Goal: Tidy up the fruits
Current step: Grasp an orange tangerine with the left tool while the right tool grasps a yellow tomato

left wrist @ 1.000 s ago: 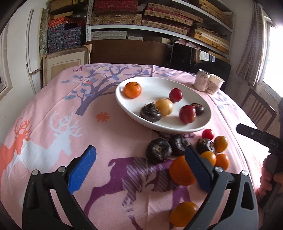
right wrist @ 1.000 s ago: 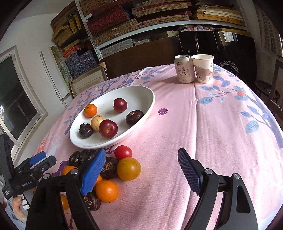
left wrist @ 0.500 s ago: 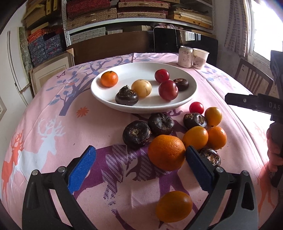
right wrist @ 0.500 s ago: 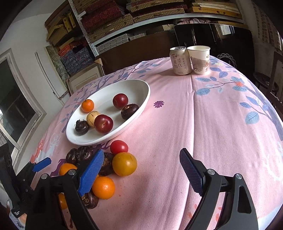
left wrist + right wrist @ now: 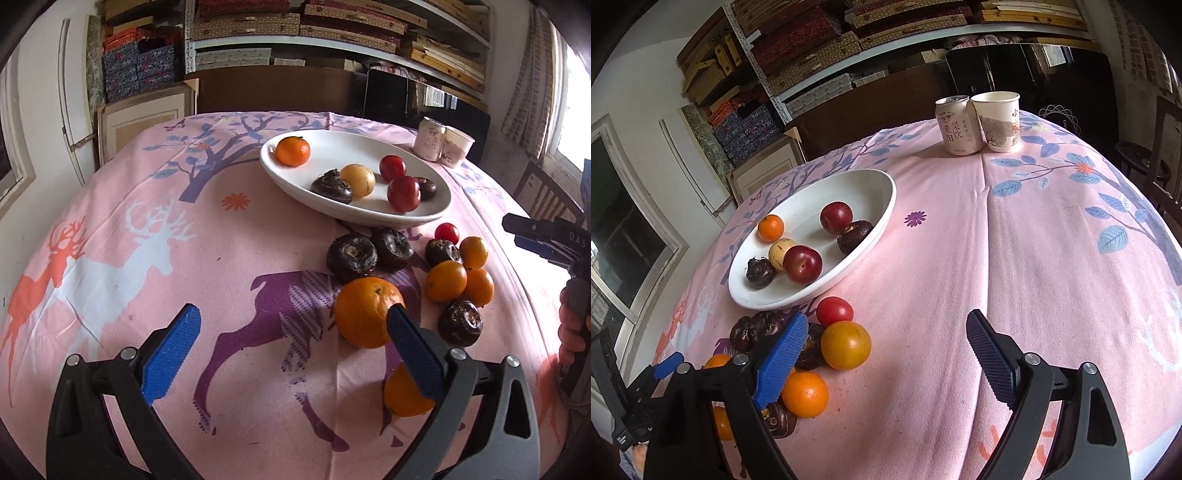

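Note:
A white oval bowl [image 5: 439, 192] [image 5: 886, 206] on the pink tablecloth holds a mandarin [image 5: 293, 151], a yellow fruit, two red plums and two dark water chestnuts. In front of it lies a loose pile: a big orange [image 5: 367, 312], several small oranges, dark water chestnuts [image 5: 351, 257] and a cherry tomato [image 5: 446, 232] [image 5: 834, 311]. My left gripper [image 5: 291, 334] is open, with bare cloth between its fingers and the big orange beside its right finger. My right gripper [image 5: 886, 338] is open to the right of the pile, with a yellow-orange fruit [image 5: 845, 345] just inside its left finger.
A drink can [image 5: 956, 125] and a paper cup [image 5: 999, 122] stand together at the table's far side. Shelves of boxes fill the wall behind. A wooden chair [image 5: 543, 195] stands off the right edge. A person's hand [image 5: 572, 325] holds the right gripper.
My left gripper swung left over the last half second, so the loose fruit now sits at the right of its view. The right gripper stayed in place.

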The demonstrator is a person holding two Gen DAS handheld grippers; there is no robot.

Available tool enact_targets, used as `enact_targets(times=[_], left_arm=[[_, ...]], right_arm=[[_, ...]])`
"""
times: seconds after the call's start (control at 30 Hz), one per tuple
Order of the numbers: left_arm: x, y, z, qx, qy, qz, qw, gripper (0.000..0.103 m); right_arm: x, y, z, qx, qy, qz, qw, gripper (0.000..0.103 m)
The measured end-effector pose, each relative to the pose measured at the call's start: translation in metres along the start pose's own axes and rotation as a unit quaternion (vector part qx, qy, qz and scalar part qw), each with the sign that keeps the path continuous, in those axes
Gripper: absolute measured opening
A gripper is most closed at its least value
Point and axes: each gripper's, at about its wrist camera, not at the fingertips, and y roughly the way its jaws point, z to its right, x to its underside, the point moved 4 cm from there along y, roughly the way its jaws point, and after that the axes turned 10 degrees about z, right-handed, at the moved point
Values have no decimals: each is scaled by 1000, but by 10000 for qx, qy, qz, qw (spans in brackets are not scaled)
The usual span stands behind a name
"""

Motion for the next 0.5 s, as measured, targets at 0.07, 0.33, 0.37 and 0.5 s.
enact_targets(times=[0.07, 0.33, 0.37, 0.5], left_arm=[[1, 0, 7, 7, 185, -13, 9998, 99], [3, 2, 18, 56, 446, -71, 9990, 99], [3, 3, 18, 47, 449, -86, 9989, 99], [3, 4, 16, 35, 414, -118, 9991, 99]], right_arm=[[3, -1, -2, 0, -67, -14, 10000, 88], [13, 2, -23, -59, -724, -9, 9974, 84], [14, 2, -27, -81, -805, 12, 9967, 79], [20, 9, -32, -147, -937, -128, 9954, 64]])
